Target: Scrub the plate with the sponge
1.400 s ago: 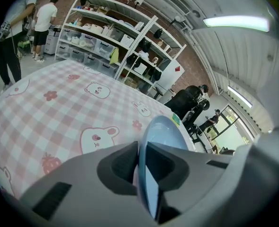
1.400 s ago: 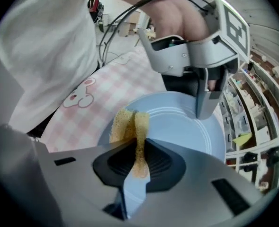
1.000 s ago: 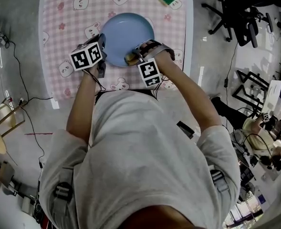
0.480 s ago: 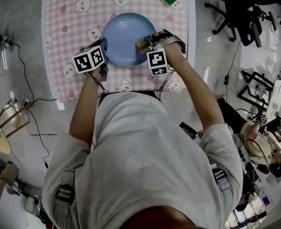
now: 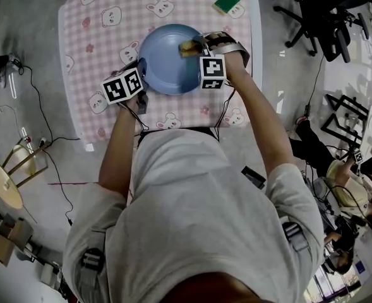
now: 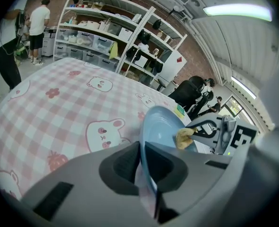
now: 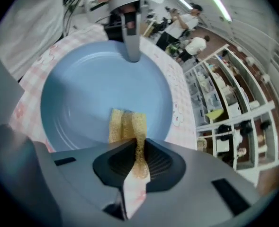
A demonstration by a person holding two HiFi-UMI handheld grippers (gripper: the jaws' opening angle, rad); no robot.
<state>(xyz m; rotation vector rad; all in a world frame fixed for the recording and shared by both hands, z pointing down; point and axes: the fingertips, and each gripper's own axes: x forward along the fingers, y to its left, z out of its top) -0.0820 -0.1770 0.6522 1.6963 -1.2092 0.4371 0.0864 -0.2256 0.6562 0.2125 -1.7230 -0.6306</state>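
A light blue plate [image 5: 167,65] lies on the pink checked tablecloth [image 5: 97,36]. My left gripper [image 5: 137,69] is shut on the plate's left rim [image 6: 151,174], which runs edge-on between its jaws. The right gripper [image 5: 195,46] is shut on a yellow sponge [image 7: 127,126], squeezed thin between the pads. The sponge [image 5: 187,47] rests on the plate's far right part, inside the rim. In the right gripper view the plate [image 7: 82,93] fills the middle, and the left gripper [image 7: 132,56] shows at its far rim.
A green sponge [image 5: 226,2] lies on the table's far right corner. Office chairs [image 5: 328,17] stand to the right of the table. Cables [image 5: 21,81] run over the floor at the left. People stand by shelves in the left gripper view [image 6: 35,22].
The right gripper carried the sponge from the plate's near rim across to its far right part. The left gripper kept its place at the left rim.
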